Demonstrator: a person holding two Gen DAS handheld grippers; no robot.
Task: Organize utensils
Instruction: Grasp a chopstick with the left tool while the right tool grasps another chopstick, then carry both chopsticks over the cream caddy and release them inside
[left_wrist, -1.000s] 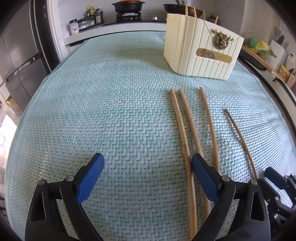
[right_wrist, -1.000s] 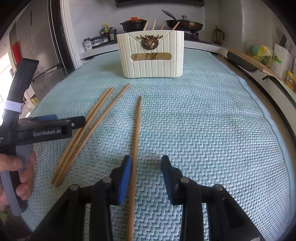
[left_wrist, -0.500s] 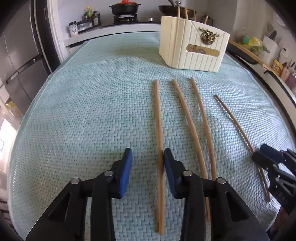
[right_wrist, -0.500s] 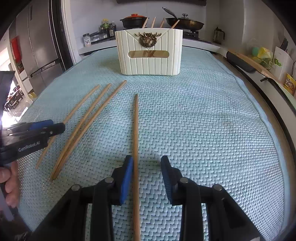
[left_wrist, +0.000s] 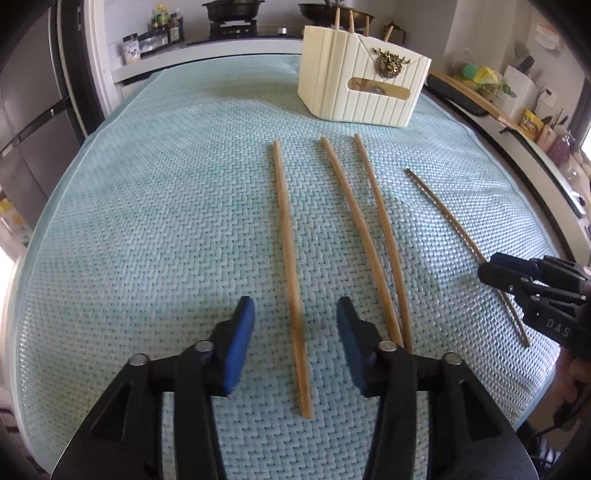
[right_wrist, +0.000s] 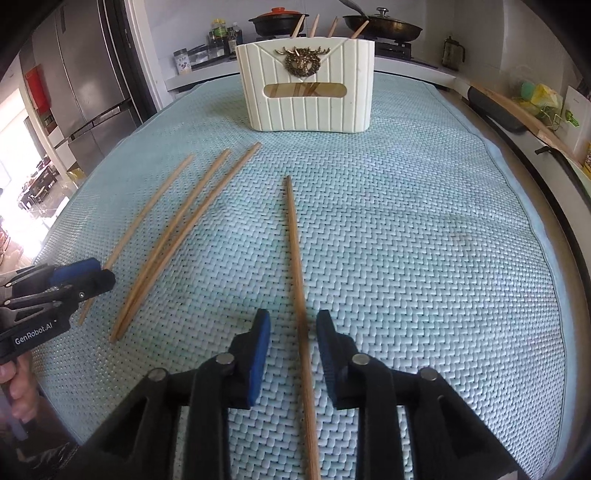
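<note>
A home kitchen: stove with pans (right_wrist: 382, 24), steel fridge (right_wrist: 88, 74), condiment bottles (right_wrist: 221, 35) on the counter.

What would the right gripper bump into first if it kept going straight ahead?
Probably the cream holder. The right gripper straddles a chopstick pointing roughly that way, over bare mat; height is unclear.

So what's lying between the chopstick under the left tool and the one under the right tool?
Two chopsticks, side by side on the mat, lie between the left chopstick and the right chopstick; the left wrist view shows it.
</note>
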